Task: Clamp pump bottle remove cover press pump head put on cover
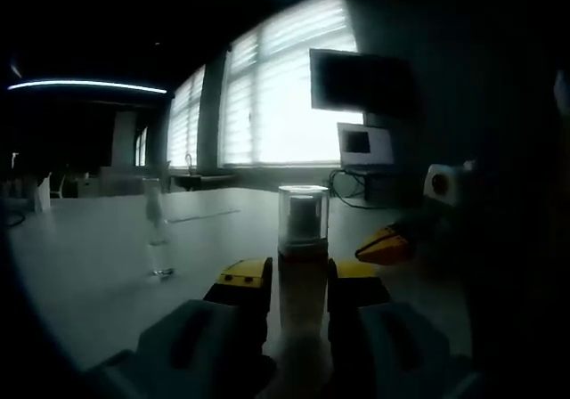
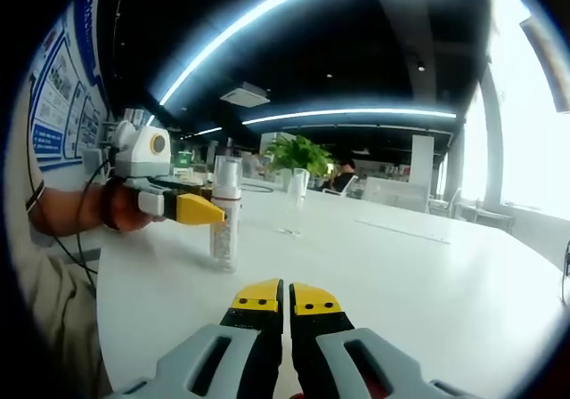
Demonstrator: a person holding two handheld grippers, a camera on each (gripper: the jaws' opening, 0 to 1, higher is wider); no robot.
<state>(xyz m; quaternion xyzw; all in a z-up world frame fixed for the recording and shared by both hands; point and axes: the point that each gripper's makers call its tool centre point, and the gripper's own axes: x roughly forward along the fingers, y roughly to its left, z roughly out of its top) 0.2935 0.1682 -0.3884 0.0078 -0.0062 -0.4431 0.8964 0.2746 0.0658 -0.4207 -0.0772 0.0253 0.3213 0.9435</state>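
Clear plastic makes up the cover (image 1: 303,210) on top of the pump bottle (image 1: 303,279), which stands upright on the white table (image 1: 89,265) at the centre of the left gripper view, between the yellow tips of the left gripper (image 1: 301,283). The jaws sit close on either side of the bottle body and seem to clamp it, though the dim light makes the contact itself hard to confirm. In the right gripper view the same bottle (image 2: 224,212) stands left of centre, with the left gripper (image 2: 198,209) reaching in from the left at mid height and a person's hand (image 2: 125,210) behind it.

The right gripper (image 2: 287,301) shows at the bottom centre of its own view, jaws nearly together, holding nothing, well apart from the bottle.

I judge the bottle to be light, narrow and tall, so it tips easily; the grip around the lower body is what steadies it. The cover looks thin, smooth and rigid, likely slippery, and should be taken by its side walls near the top and pulled straight up. A slim glass (image 1: 158,230) stands near the bottle, to its left in the left gripper view; a sideways tug risks knocking it.
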